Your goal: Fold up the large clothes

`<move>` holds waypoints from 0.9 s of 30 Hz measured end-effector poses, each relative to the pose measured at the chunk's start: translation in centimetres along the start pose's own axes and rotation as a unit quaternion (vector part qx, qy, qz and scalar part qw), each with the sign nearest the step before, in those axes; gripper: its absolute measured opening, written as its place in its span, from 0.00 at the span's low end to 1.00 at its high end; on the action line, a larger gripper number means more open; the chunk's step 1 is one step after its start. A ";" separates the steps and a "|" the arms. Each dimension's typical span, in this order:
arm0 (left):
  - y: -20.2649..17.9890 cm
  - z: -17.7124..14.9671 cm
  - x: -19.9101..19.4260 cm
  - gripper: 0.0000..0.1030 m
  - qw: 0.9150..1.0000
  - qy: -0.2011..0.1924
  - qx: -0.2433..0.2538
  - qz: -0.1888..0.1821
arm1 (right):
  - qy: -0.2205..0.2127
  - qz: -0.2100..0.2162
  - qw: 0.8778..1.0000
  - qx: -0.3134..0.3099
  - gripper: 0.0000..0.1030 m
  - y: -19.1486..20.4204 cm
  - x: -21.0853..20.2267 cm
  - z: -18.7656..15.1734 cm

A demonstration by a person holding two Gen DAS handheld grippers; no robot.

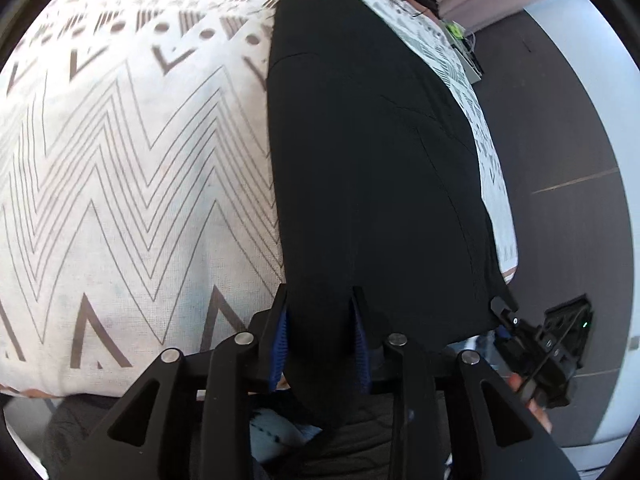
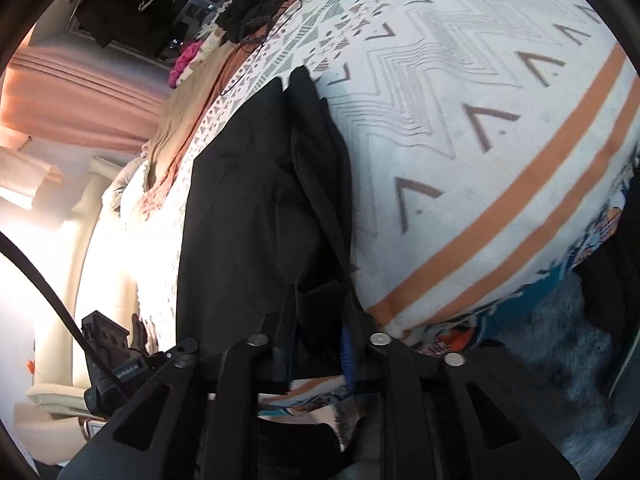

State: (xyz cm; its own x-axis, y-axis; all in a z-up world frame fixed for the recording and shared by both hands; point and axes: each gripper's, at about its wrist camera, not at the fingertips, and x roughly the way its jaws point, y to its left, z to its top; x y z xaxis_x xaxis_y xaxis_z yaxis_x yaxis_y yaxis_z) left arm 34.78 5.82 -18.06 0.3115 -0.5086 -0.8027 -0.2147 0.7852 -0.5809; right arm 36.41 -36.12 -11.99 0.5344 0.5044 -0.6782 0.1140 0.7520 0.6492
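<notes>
A long black garment (image 1: 368, 160) lies stretched along a bed covered by a white bedspread (image 1: 120, 160) with zigzag and triangle print. Its near edge passes between the fingers of my left gripper (image 1: 320, 292). The blue ribbed pads (image 1: 282, 340) show on both sides and stand off the cloth, so this gripper is open. In the right wrist view the same garment (image 2: 260, 200) lies folded lengthwise, with its other near corner between the fingers of my right gripper (image 2: 322, 312). One blue pad (image 2: 347, 352) shows bare there, so this gripper is also open around the cloth.
Dark clothes (image 2: 256, 12) and a pink item (image 2: 186, 58) are piled at the bed's far end. Orange stripes (image 2: 520, 184) mark the bedspread's near edge. A blue shaggy rug (image 2: 560, 340) lies below it. Dark floor (image 1: 560, 140) runs along the bed's other side, and pink curtains (image 2: 80, 100) hang beyond.
</notes>
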 end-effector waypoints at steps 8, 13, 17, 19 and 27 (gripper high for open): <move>-0.1 1.6 -1.9 0.96 0.999 -0.029 -0.018 0.000 | -0.040 -0.011 0.999 -0.028 0.95 -0.5 -3.3 0.5; -0.2 3.2 -2.6 0.97 0.999 -0.047 -0.019 0.001 | -0.043 -0.009 0.999 -0.032 0.95 -0.5 -3.4 1.3; 0.1 5.0 -2.8 0.97 0.998 -0.064 -0.026 0.005 | -0.048 -0.005 0.998 -0.036 0.95 -0.7 -3.0 2.9; 0.1 6.0 -2.5 0.97 0.997 -0.070 -0.022 0.011 | -0.045 0.000 0.998 -0.046 0.95 -0.9 -2.4 4.4; 0.8 9.5 -0.6 0.96 0.997 -0.076 -0.029 -0.008 | 0.010 0.008 0.997 -0.070 0.95 -0.5 3.3 8.6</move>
State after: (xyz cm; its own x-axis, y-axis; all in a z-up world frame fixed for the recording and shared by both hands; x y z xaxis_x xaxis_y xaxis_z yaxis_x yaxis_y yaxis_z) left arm 43.24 10.15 -16.77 0.4509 -0.4580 -0.7661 -0.2599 0.7538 -0.6036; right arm 45.28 -38.51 -11.59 0.5185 0.5234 -0.6762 -0.0121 0.7952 0.6062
